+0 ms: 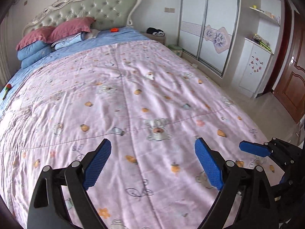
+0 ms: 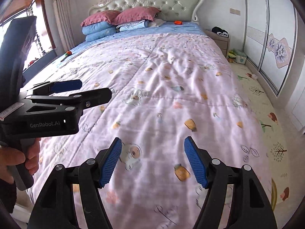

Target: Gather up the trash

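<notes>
A small orange item (image 1: 114,30) lies on the blue sheet near the headboard; it also shows in the right wrist view (image 2: 178,22). A red and green item (image 1: 7,87) lies at the bed's left edge; it also shows in the right wrist view (image 2: 67,54). My left gripper (image 1: 152,152) is open and empty above the foot of the pink quilt (image 1: 133,95). My right gripper (image 2: 152,148) is open and empty over the same quilt (image 2: 171,95). The left gripper (image 2: 91,90) also shows in the right wrist view, and one right gripper finger (image 1: 253,148) shows in the left wrist view.
Pillows (image 1: 57,32) and folded blue bedding are stacked at the headboard. A nightstand (image 2: 219,38) with dark cloth stands right of the bed. A wardrobe (image 1: 209,28), shelves and a door (image 1: 291,80) line the right side. A play mat (image 2: 266,114) covers the floor beside the bed.
</notes>
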`<action>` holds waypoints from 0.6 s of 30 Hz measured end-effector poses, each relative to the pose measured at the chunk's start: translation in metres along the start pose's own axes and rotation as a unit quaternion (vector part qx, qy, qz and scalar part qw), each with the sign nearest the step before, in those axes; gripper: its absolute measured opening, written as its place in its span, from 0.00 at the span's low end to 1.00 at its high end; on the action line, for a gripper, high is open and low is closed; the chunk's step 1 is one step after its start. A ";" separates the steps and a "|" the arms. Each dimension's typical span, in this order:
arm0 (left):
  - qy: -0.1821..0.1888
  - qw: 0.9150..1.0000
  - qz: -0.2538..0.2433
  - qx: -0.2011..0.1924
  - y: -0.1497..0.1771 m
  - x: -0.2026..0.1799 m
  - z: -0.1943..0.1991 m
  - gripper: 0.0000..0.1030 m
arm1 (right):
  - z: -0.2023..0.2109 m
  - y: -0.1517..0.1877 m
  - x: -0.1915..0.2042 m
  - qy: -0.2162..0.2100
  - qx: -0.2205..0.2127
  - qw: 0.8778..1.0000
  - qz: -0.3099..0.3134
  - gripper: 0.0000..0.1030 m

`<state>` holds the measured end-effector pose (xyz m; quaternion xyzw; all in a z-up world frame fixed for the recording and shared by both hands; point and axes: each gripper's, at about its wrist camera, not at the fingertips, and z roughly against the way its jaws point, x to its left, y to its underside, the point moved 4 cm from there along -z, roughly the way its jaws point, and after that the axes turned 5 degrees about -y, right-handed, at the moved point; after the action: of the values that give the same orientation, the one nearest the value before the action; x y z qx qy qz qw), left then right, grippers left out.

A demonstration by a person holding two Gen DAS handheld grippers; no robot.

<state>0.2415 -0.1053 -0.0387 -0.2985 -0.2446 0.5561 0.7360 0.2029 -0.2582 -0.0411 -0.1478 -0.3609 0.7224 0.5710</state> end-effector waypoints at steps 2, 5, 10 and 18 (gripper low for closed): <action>-0.016 1.000 0.015 -0.007 0.001 0.023 0.000 0.86 | -0.010 -0.014 0.007 0.002 -0.017 1.000 0.000 0.65; -0.049 0.998 0.028 -0.039 -0.001 0.051 0.005 0.87 | -0.020 -0.037 0.019 0.011 -0.051 0.999 0.012 0.66; -0.121 0.985 0.024 -0.121 -0.018 0.082 0.011 0.96 | -0.036 -0.081 0.031 0.011 -0.110 0.994 0.005 0.72; -0.134 0.972 0.052 -0.186 -0.032 0.125 0.006 0.96 | -0.059 -0.117 0.053 -0.008 -0.161 0.986 0.038 0.75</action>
<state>0.2921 0.0099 -0.0083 -0.3653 -0.4241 0.5733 0.5984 0.3073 -0.1782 0.0090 -0.2462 -0.4710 0.6772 0.5089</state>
